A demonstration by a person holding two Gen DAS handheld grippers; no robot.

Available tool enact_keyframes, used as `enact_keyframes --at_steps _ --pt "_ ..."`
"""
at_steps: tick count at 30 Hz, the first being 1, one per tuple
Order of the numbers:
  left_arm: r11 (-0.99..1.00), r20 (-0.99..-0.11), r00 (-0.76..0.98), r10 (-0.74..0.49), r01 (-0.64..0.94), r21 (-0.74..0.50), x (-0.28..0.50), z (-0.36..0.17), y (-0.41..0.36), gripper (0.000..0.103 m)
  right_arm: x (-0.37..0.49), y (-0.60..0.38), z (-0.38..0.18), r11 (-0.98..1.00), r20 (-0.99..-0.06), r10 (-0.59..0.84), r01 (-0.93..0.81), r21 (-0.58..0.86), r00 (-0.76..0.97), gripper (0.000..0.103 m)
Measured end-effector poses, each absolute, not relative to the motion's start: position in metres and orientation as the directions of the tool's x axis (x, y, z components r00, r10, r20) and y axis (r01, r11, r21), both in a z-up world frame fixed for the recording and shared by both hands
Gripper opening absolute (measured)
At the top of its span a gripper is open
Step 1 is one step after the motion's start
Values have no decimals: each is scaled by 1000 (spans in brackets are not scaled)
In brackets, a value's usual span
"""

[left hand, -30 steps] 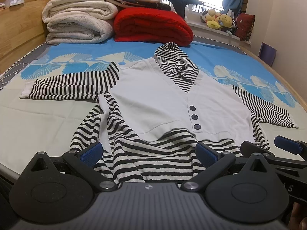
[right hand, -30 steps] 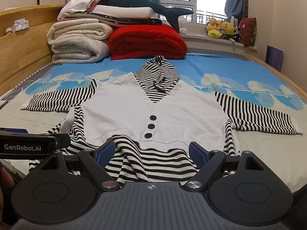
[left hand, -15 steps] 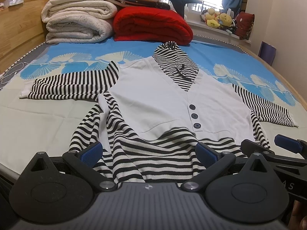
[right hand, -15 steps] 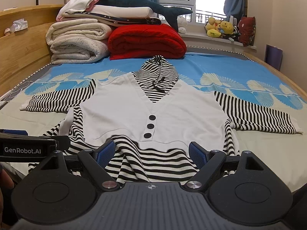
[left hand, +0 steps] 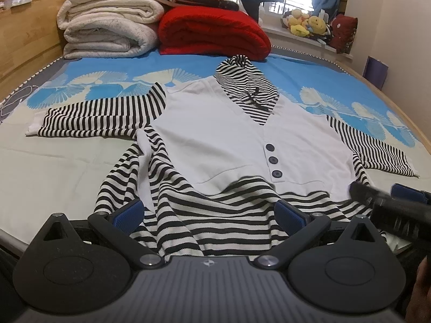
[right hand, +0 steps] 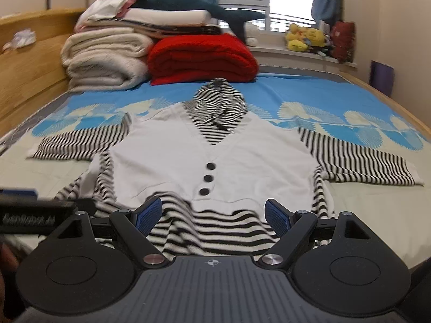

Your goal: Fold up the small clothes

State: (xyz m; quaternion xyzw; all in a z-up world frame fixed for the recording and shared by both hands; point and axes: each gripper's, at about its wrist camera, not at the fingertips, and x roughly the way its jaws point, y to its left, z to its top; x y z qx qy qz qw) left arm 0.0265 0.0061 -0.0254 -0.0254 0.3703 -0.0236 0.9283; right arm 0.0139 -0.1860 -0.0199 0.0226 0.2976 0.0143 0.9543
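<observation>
- The hooded top (left hand: 223, 140) lay spread face-up on the bed (left hand: 54, 172), sleeves out toward 9 and 3 o'clock; no fold looked made yet, the hem rumpled.
- The left gripper (left hand: 207, 212) and the right gripper (right hand: 212, 212) hovered over the hem at 6 o'clock, fingers spread, holding nothing.
- Open sheet flanked both sleeves; blankets (left hand: 107, 32) crowded 12 o'clock.

Left claw (left hand: 208, 211) held low and level, blue-padded fingers (left hand: 126, 213) spread wide apart, gripping nothing. Right claw (right hand: 214, 214) likewise level, fingers (right hand: 277, 216) spread wide and gripping nothing (view somewhat blurred). Ranged side by side, each showing at the edge of the other's view.
</observation>
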Motion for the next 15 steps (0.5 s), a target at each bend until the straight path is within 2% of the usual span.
enact_keyframes --at_steps 9,15 --pt "999 -747 665 -22 -22 -49 70 -40 43 103 46 -247 -49 958 -675 -154 275 76 722 84" --pt "999 -815 580 16 -39 -9 109 -72 82 103 51 -268 -72 927 -756 -170 362 94 632 83"
